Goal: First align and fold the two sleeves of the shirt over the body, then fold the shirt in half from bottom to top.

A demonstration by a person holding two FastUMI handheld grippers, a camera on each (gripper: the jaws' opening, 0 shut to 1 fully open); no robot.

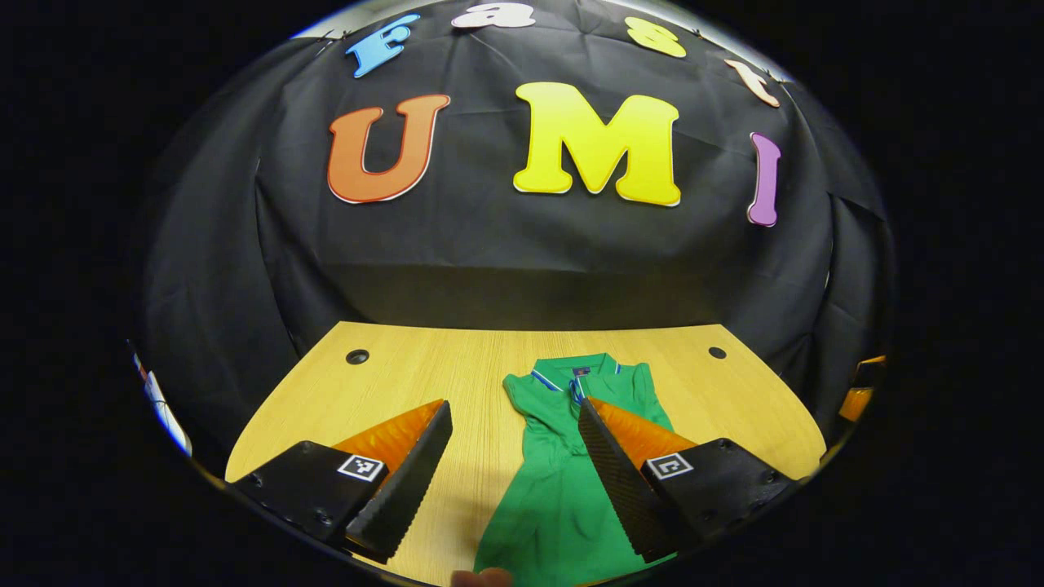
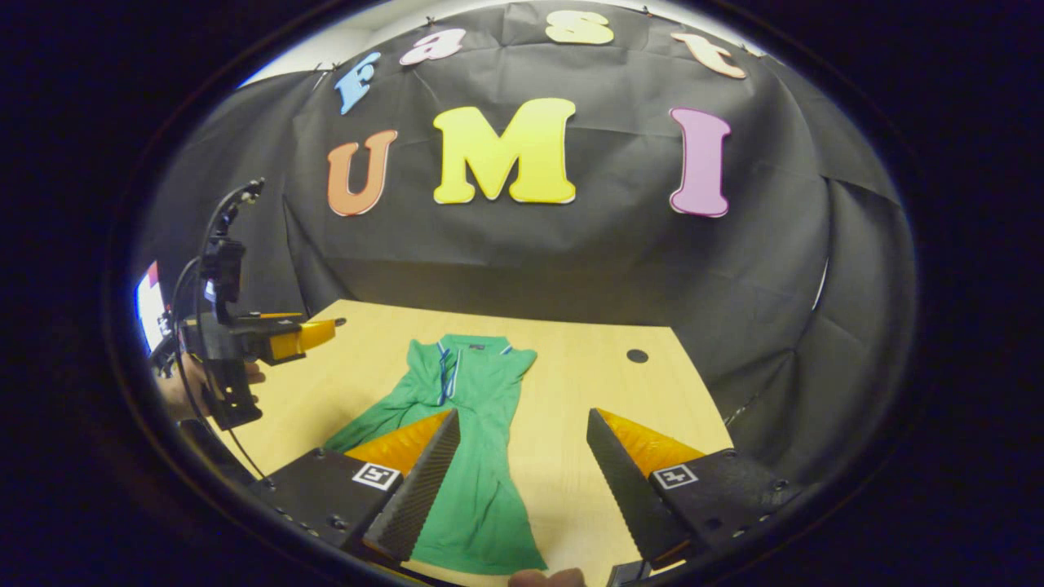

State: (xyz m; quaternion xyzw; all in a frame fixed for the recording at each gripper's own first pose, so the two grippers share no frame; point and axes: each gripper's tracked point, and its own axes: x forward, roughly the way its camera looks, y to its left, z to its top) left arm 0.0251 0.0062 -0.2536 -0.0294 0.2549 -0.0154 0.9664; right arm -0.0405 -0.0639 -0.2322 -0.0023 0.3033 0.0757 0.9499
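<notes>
We judge the sleeves folded: the green collared polo shirt (image 2: 465, 440) lies narrow on the pale wooden table (image 2: 571, 383); the bottom-to-top fold remains; our left gripper (image 1: 514, 456) and right gripper (image 2: 522, 465) hover wide, empty.

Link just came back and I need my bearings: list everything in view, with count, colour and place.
shirt: one, green with a striped collar, flat on the table, collar toward the wall, sleeves folded in
table: one, light wood, under the shirt
holes: two, dark, at the table's far corners
wall: one, black cloth, behind the table
left gripper: one, open, above the shirt's left edge
right gripper: one, open, above the shirt's right edge
hand: one, holding the left gripper, at the right gripper view's left edge
</notes>
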